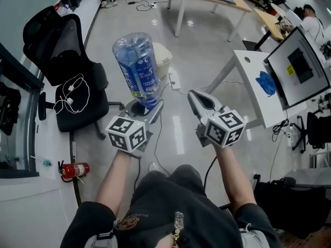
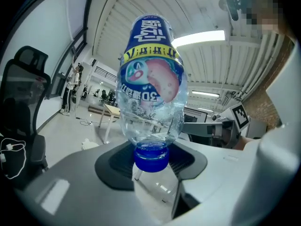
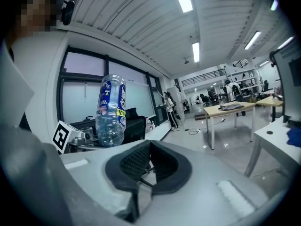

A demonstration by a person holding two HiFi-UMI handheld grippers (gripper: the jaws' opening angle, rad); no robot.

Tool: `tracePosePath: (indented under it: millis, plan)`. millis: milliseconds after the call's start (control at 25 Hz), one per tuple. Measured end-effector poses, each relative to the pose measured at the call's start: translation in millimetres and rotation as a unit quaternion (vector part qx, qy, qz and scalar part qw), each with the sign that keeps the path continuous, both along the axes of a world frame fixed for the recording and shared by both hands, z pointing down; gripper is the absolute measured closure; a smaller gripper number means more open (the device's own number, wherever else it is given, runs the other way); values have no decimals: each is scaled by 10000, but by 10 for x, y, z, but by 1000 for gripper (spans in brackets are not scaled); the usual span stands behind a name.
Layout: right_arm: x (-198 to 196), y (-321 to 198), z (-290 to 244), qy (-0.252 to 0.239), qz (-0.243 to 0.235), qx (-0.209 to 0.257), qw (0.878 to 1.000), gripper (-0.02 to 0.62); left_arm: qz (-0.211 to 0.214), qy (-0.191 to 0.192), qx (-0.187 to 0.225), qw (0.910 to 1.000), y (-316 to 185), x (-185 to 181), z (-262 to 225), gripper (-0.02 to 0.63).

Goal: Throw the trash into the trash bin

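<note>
Left gripper [image 1: 148, 108]: its two jaws were clamped on the blue cap [image 2: 151, 156] and neck of the bottle.
Bottle: a clear, crumpled plastic bottle with a blue printed label [image 1: 138, 66], held upside down with the cap at 6 o'clock and the base up toward the camera.
Right gripper [image 1: 199, 99]: its dark pads [image 3: 162, 166] met at the tips with nothing between them; it was at 3 o'clock of the left gripper and apart from it.
Trash bin: a cream-white round plastic bin [image 1: 164, 60] stood on the grey floor at 1 o'clock of the bottle in the head view, partly hidden behind it.
Chair: a black mesh-backed office chair [image 1: 67, 61] stood at 9 o'clock of the bottle, with a white coiled cable [image 1: 75, 94] lying on its seat.
Extinguisher: a small red fire extinguisher [image 1: 75, 170] lay at 7 o'clock of the chair.
Desk: a white desk [image 1: 258, 94] at 3 o'clock carried a blue cloth [image 1: 267, 83] and a dark-screened monitor [image 1: 299, 66].
</note>
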State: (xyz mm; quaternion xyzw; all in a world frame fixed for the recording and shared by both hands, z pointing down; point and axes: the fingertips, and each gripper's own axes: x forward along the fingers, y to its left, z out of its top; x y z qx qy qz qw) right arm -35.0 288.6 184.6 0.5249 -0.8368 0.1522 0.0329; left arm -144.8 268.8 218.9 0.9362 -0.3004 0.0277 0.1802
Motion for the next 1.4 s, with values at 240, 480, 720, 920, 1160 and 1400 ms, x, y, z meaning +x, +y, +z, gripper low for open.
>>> tracePosePath:
  millis: [240, 480, 720, 920, 1160, 1400]
  plan:
    - [277, -529, 132, -72, 59, -51, 9999, 592, 71, -69, -117, 9999, -531, 287, 159, 403]
    - [825, -1217, 225, -209, -113, 6, 9997, 592, -126, -53, -213, 9997, -1130, 797, 249, 403]
    - [1455, -1893, 300, -230, -548, -93, 9982, 592, -475, -52, -341, 9983, -1686, 1400, 274, 403]
    - [1731, -2385, 398, -234, -848, -202, 9959, 592, -724, -169, -406, 9964, -2079, 1699, 307, 403]
    - [1802, -2926, 664, -149, -1124, -402, 9927, 592, -989, -179, -553, 9934, -2573, 1807, 508, 403]
    - [1742, -3613, 1032, 125, -1281, -665, 9895, 592, -1163, 2, -793, 9900, -3209, 1769, 925, 403]
